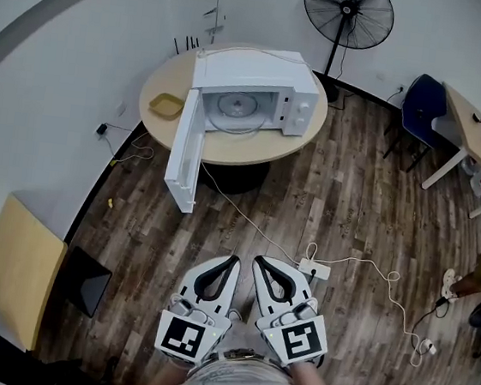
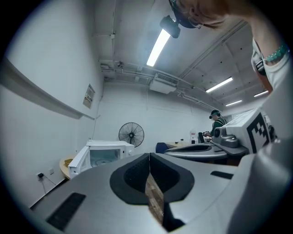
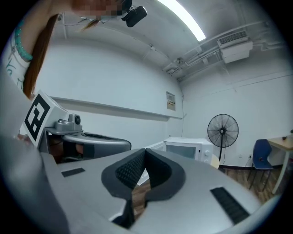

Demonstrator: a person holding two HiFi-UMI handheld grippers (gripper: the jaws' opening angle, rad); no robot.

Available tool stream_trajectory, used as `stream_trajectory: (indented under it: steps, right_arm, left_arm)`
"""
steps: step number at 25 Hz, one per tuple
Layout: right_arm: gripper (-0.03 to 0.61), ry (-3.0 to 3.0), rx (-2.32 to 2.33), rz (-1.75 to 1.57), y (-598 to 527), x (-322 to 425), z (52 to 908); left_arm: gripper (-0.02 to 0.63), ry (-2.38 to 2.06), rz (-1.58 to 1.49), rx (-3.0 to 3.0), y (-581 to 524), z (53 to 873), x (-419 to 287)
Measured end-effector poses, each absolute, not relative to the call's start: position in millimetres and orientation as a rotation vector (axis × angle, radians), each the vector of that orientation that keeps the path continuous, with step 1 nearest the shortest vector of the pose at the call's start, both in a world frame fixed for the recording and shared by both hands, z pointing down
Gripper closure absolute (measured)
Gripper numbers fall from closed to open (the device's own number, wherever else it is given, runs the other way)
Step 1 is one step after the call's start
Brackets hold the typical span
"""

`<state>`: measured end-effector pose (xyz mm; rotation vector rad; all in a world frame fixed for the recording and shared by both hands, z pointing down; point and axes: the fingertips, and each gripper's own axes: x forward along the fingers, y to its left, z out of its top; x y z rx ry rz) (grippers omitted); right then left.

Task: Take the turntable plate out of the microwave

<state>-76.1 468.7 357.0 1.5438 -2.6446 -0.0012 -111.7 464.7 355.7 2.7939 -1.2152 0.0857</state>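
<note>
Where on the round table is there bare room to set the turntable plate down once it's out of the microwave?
The best bare patch is the table strip between the microwave front and the near rim. A thinner crescent borders the microwave's control-panel end. The other side is crowded: the yellow dish and the open door take it.

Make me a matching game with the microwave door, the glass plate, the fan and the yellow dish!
Things:
1. microwave door
2. plate
3. fan
4. yellow dish

Places or states:
A. inside the microwave
B. standing behind the table
C. swung wide open
D. on the table, left of the microwave

Pairs: 1-C, 2-A, 3-B, 4-D
</note>
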Motion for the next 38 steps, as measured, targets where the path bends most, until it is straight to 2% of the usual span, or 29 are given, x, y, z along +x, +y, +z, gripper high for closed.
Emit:
stream_trajectory:
  steps: [12,27,38]
  right_arm:
    - [0.588,-2.669,1.513,0.003,421.6,-63.7,361.3]
    - [0.588,-2.733,1.411,-0.064,266.0,-20.6,345.3]
    - [0.588,-2.764,1.344,-0.049,192.1,10.2,345.2]
  left_arm:
    - [0.598,-1.250,0.131,2.793,419.0,362.1,-97.3]
    - [0.598,-1.347,0.119,2.791,267.3,343.9,-49.4]
    - [0.597,-1.409,0.191,2.790,196.3,343.4,-14.9]
